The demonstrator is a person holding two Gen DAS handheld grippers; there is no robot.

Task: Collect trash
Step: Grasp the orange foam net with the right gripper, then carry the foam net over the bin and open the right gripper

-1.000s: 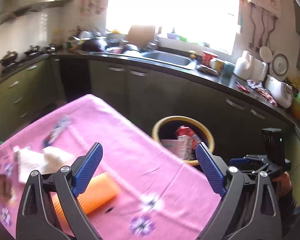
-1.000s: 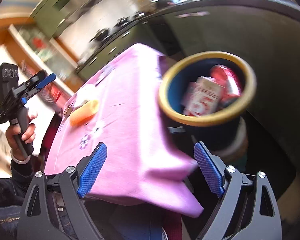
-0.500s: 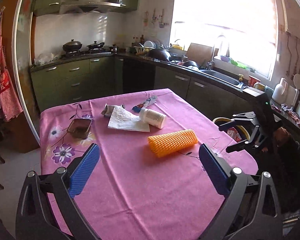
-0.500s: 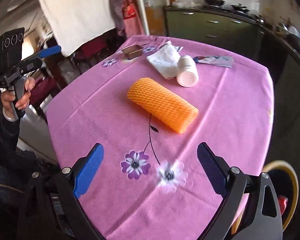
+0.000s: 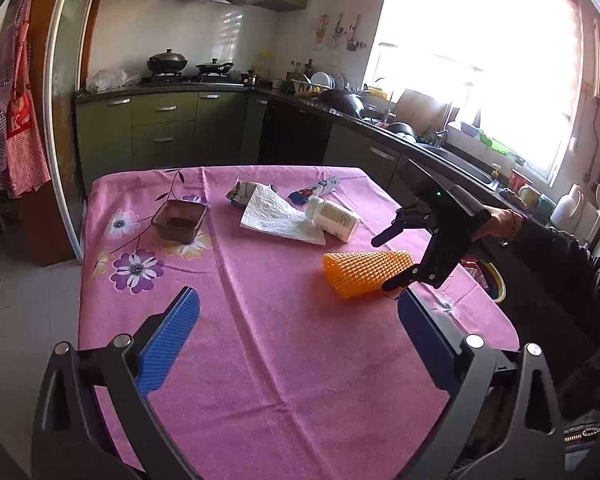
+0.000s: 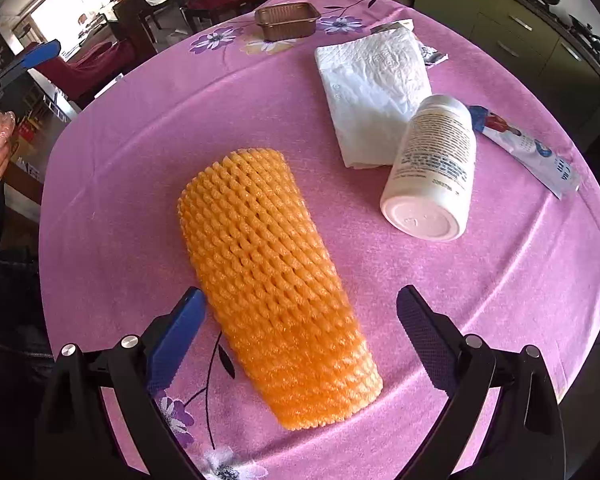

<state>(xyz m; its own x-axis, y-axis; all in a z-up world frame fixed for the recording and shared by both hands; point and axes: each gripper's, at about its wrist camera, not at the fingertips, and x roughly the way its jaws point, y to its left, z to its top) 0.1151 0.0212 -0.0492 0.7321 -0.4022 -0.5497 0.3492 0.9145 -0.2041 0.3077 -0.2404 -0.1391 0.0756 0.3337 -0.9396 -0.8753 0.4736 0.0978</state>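
Mostly undone: right gripper (image 6: 300,312) jaws wide open astride foam net (image 6: 276,280); bottle (image 6: 432,176), tissue (image 6: 372,88), tray (image 6: 286,20) remain; left gripper (image 5: 296,332) open, empty.

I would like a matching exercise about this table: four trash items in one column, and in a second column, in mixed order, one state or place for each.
Column 1
1. orange foam net
2. white bottle
3. paper napkin
4. brown tray

Column 2
A. lying on its side, partly on the napkin
B. empty, at the far side of the table
C. between the fingers of the open right tool
D. spread flat under the bottle's neck end

Pairs: 1-C, 2-A, 3-D, 4-B
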